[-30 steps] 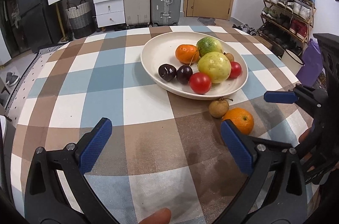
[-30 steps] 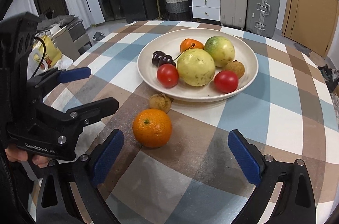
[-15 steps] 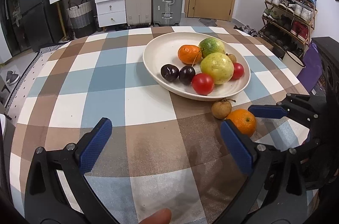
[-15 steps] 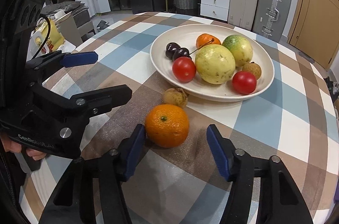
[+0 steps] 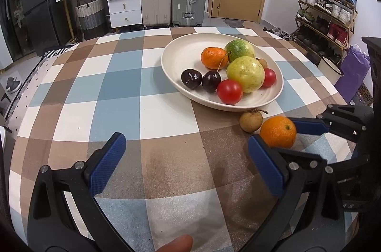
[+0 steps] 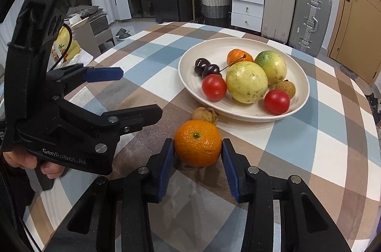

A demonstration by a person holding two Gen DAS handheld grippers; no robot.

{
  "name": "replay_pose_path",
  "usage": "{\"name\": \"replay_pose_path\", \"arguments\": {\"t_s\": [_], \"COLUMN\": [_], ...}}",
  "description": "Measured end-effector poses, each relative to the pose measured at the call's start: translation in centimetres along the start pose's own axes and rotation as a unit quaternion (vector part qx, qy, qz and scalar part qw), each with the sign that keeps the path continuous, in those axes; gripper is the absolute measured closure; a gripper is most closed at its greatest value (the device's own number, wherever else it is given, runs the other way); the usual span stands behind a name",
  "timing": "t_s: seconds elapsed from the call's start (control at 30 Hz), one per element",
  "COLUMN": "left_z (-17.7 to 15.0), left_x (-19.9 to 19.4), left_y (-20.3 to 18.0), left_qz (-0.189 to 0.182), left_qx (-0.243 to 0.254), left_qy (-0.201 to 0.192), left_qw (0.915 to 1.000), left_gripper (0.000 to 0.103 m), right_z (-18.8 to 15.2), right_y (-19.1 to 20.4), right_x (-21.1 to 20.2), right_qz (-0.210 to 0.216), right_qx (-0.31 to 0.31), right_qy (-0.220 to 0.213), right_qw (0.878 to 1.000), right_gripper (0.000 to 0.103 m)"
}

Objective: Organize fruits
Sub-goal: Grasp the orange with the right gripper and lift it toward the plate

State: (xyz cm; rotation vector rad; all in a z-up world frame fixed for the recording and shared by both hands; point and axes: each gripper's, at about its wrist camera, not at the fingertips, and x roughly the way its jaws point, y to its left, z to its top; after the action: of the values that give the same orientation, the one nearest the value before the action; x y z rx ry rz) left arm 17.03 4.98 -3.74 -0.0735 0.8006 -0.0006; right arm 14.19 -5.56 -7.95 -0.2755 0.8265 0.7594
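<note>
Left gripper (image 5: 183, 159): jaws wide apart, nothing between them, over bare checked cloth (image 5: 119, 85) at the near edge; seen at far left in the right wrist view (image 6: 119, 94).
Hand (image 6: 31, 161): grips the left gripper's handle at the left edge.
Cloth: brown, blue and white squares cover the table.
Cherries (image 6: 206, 67): two dark ones at the plate's left side, touching.
Orange (image 6: 197, 147): on the cloth, just in front of the plate, between the right gripper's blue pads.
Right gripper (image 6: 197, 156): jaws closing round the orange, pads at or almost on its sides; I cannot tell whether they press yet.
Longan (image 6: 204, 115): on the cloth, touching the orange's far side, just beside the plate's rim.
Plate (image 6: 302, 104): cream, holding a mandarin (image 6: 238, 56), two tomatoes (image 6: 214, 87), two guavas (image 6: 246, 82) and another longan.
</note>
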Motion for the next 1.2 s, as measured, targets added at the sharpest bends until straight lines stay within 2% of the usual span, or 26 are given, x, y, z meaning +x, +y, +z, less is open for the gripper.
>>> {"name": "replay_pose_path", "arguments": {"t_s": [0.43, 0.7, 1.0, 1.2], "left_z": [-0.1, 0.3, 0.9, 1.2], "left_x": [0.3, 1.6, 3.2, 4.1], "left_y": [-0.7, -2.9, -6.2, -7.0], "left_qz": [-0.013, -0.015, -0.035, -0.044], "left_qx": [-0.004, 0.015, 0.038, 0.036], "left_qy": [-0.003, 0.02, 0.041, 0.05], "left_qw": [0.9999, 0.9996, 0.9978, 0.9971], "left_gripper": [0.001, 0.002, 0.023, 0.045], "right_z": [0.5, 0.5, 0.1, 0.0], "right_y": [-3.3, -5.3, -7.7, -8.1], "right_x": [-3.1, -4.4, -5.1, -5.0], "right_qz": [-0.025, -0.048, -0.061, -0.061], "right_qx": [0.053, 0.083, 0.129, 0.135], "right_qy": [-0.054, -0.081, -0.092, -0.09], "right_qw": [0.997, 0.992, 0.986, 0.985], "right_gripper": [0.062, 0.062, 0.062, 0.062]}}
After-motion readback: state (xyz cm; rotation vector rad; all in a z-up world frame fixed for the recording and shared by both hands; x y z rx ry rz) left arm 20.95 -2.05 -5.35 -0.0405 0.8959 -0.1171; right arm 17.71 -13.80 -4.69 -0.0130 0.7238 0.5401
